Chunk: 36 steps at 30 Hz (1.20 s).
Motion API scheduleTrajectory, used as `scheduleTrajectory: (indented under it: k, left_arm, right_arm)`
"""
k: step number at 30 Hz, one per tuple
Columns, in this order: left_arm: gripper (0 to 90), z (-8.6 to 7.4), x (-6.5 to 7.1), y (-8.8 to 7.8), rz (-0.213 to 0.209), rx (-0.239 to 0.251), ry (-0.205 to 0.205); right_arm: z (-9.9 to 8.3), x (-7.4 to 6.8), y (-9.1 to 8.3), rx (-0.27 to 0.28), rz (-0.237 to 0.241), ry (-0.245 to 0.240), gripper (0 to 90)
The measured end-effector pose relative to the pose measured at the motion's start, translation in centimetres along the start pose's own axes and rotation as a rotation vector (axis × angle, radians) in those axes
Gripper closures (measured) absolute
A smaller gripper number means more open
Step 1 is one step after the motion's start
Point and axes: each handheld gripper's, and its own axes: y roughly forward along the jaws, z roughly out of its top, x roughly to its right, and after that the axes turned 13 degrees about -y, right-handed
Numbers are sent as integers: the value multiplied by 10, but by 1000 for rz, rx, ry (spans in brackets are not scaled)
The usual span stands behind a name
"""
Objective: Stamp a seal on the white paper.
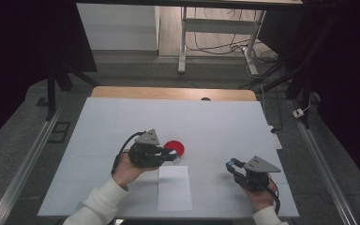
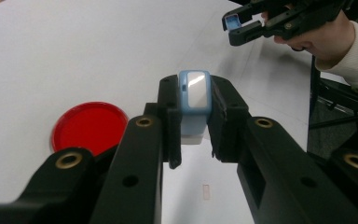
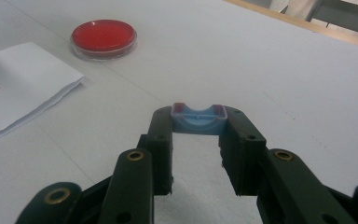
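paper lay nearest, flat on the table | right gripper pinched a blue cap at its tips | left gripper clamped a blue block by its sides; we judged both small, rigid, light, perhaps slick | red dish just beyond

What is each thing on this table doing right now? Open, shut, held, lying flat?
Left gripper: shut on a blue stamp body.
Blue stamp body: held upright between the jaws, above the table.
Right gripper: shut on a blue cap.
Blue cap: held, open side up.
Red dish: flat on the table, untouched.
White paper: lying flat.
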Motion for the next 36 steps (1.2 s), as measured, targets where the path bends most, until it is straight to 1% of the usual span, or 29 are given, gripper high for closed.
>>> scheduleTrajectory:
  k: [7, 10, 15, 19, 25, 29, 36]
  left_arm:
    - [750, -4, 5, 3, -20, -12, 6]
    - [750, -6, 7, 5, -29, -22, 8]
    - [750, -10, 9, 9, -41, -44, 12]
    - [750, -12, 11, 10, -46, -51, 15]
    - [750, -16, 14, 15, -49, -65, 15]
    - [750, -19, 13, 17, -50, -76, 13]
    - [750, -24, 12, 17, -38, -86, 12]
  right_arm:
    - [0, 0, 0, -1, -2, -6, 656]
    - [0, 0, 1, 5, 2, -2, 656]
    - [0, 0, 1, -2, 1, -2, 656]
    - [-1, 1, 1, -4, -1, -2, 656]
    - [-1, 1, -1, 5, -5, -1, 656]
    - [0, 1, 0, -1, -3, -2, 656]
    - [0, 0, 1, 1, 0, -4, 656]
